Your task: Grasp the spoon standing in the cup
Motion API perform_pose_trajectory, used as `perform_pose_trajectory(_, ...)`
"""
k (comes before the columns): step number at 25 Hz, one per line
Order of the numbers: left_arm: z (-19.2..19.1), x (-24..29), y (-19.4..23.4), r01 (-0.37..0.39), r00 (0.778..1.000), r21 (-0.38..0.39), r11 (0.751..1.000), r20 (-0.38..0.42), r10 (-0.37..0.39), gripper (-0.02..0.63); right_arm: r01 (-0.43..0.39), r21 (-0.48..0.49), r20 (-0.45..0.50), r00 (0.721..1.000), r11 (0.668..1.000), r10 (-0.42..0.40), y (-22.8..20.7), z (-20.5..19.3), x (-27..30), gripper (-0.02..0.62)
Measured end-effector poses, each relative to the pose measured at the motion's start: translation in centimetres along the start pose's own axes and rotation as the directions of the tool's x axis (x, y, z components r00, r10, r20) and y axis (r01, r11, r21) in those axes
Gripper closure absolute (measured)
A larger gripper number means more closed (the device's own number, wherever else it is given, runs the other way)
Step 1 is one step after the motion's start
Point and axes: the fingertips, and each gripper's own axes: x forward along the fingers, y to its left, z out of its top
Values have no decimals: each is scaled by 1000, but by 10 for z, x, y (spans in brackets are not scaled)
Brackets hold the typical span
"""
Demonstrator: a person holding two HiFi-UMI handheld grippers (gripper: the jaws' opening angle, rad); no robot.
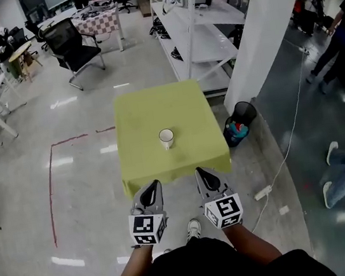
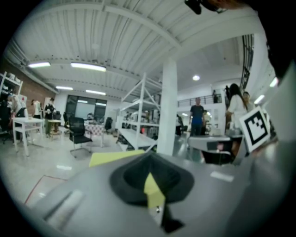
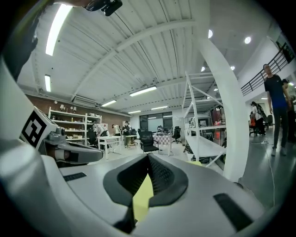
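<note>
your left gripper [image 1: 154, 185] and right gripper [image 1: 201, 172] hang side by side just short of the near edge of the yellow-green table [image 1: 150, 115], tips pointing toward it, neither touching it. marker cubes face up at you.

left gripper view: left gripper [image 2: 149, 156] claw pressed together, nothing pinched, only a sliver of yellow table showing through the slot behind the tips. right gripper view: right gripper [image 3: 148, 156] claw also pressed together at the tips, nothing in it, same yellow sliver below.

white cup [image 1: 167, 138] stands upright on the table, a bit toward your side of centre and roughly on the line between your two grippers, well apart from both. spoon in the cup is too small to make out from the head view; neither gripper view shows the cup.

right of the table: black bin [image 1: 242, 119] against the white pillar [image 1: 261, 24], white shelving rack [image 1: 204, 29] behind. black office chair [image 1: 74, 45] at far left, red tape line [image 1: 51, 178] on the floor, power strip [image 1: 262, 192] at lower right.
</note>
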Motion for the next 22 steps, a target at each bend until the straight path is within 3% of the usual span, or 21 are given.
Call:
perform_pose_trajectory(8,4,30,3,-68,998,-6,998,-18,68,600,-65,22,-3,998,998,65,-32,-1,25,588)
perform_pose_trajectory(14,3,46,9,-84,996,14,996,-35,84,600,-48,28,-21,999,998,49,-42,-9,43,588)
perform_pose_trajectory(22,7,86,28,-44,998,6,999,-32,44,600,-36,26,-17,999,999,37,-57,-1,83,588)
